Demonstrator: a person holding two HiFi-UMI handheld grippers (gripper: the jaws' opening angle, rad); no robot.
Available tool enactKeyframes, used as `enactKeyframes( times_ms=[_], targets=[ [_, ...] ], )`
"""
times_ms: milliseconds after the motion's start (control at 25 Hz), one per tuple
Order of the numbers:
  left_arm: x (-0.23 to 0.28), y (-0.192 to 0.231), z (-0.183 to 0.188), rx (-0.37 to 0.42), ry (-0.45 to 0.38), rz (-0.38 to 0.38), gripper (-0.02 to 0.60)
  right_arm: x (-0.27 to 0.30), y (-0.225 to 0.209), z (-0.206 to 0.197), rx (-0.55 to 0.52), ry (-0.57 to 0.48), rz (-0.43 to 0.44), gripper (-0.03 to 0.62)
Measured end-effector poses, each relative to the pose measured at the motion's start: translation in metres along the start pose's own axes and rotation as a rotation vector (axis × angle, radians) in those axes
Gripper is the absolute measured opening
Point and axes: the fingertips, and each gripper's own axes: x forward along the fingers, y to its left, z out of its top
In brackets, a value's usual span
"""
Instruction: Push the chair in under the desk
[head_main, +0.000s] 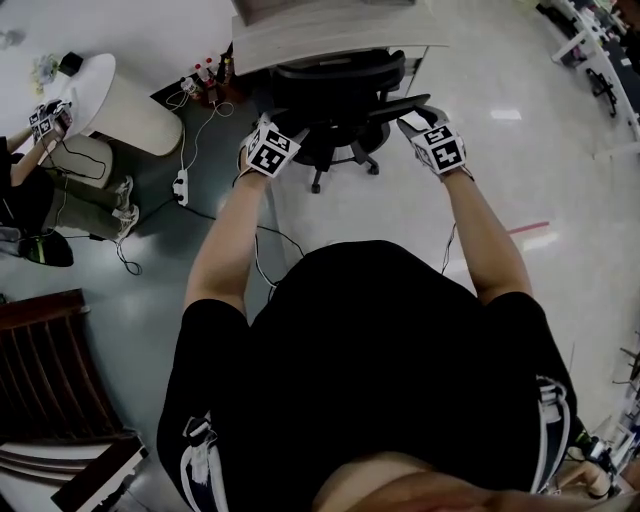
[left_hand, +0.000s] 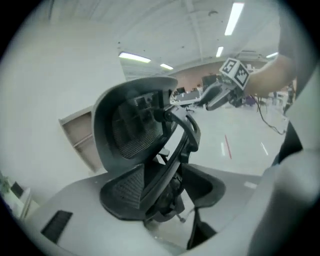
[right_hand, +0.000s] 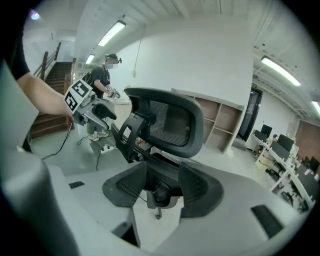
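A black mesh office chair (head_main: 335, 95) stands with its seat tucked under the pale desk (head_main: 330, 35) and its back toward me. My left gripper (head_main: 265, 132) is at the left edge of the backrest, and my right gripper (head_main: 415, 122) is at the black bar on its right side. In the left gripper view the jaws (left_hand: 162, 192) stand wide, with the chair's dark spine (left_hand: 180, 145) running down between them. In the right gripper view the jaws (right_hand: 161, 187) are apart and a black bar of the chair (right_hand: 125, 137) reaches down toward them. I see neither pair of pads pressing on the chair.
A power strip with cables (head_main: 181, 185) lies on the floor to the chair's left, beside bottles (head_main: 210, 85) and a white rounded unit (head_main: 120, 100). A second person (head_main: 40, 190) is at the far left. Dark wooden furniture (head_main: 45, 370) stands at the lower left. Open shelves (right_hand: 225, 125) stand behind the chair.
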Motion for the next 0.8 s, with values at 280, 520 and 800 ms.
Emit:
enactKeyframes(
  times_ms=[280, 520, 800],
  targets=[
    [-0.036, -0.022, 0.023, -0.216, -0.186, -0.019, 0.215, -0.028, 0.016, 0.008, 0.178, -0.082, 0.009, 0.139],
    [-0.053, -0.034, 0.031, -0.320, -0.270, -0.055, 0.184, -0.044, 0.028, 0.010, 0.219, -0.108, -0.016, 0.093],
    [-0.059, -0.039, 0.031, -0.340, -0.309, -0.074, 0.152, -0.053, 0.032, 0.011, 0.262, -0.125, -0.034, 0.054]
  ],
)
